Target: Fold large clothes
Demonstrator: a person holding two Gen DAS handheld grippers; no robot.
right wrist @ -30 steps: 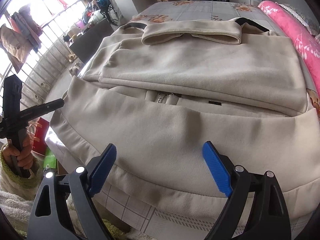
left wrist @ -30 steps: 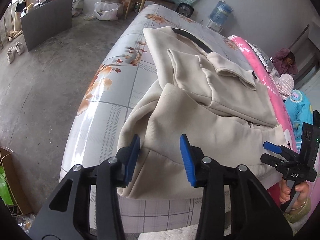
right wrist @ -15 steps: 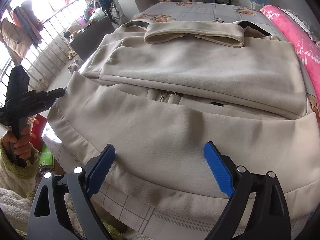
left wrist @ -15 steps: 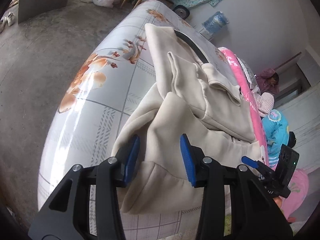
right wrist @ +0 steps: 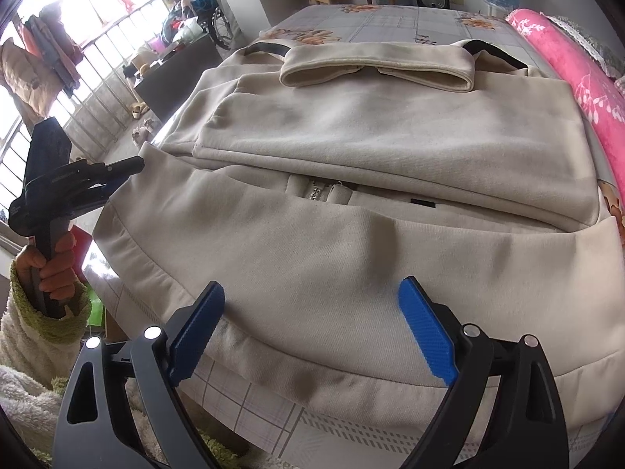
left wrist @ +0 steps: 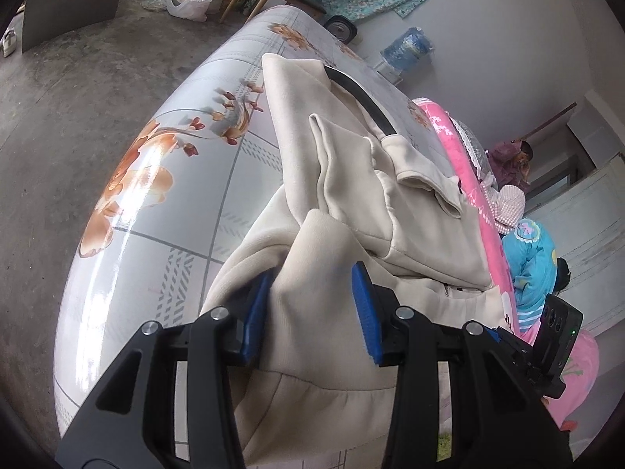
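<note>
The cream jacket (right wrist: 375, 148) lies spread across the bed (left wrist: 164, 179), its hem running crosswise along the near edge, sleeves folded in over the chest and collar at the far end. At the hem's left corner, the left tongs (left wrist: 312, 312) stand part-open astride a raised bunch of cloth; the left pad touches it, but I cannot tell whether they pinch. The right tongs (right wrist: 312, 336) hang wide open just above the hem's middle, holding nothing. The left hand is nearer its grip, so the lengthwise fold probably waits on the right.
</note>
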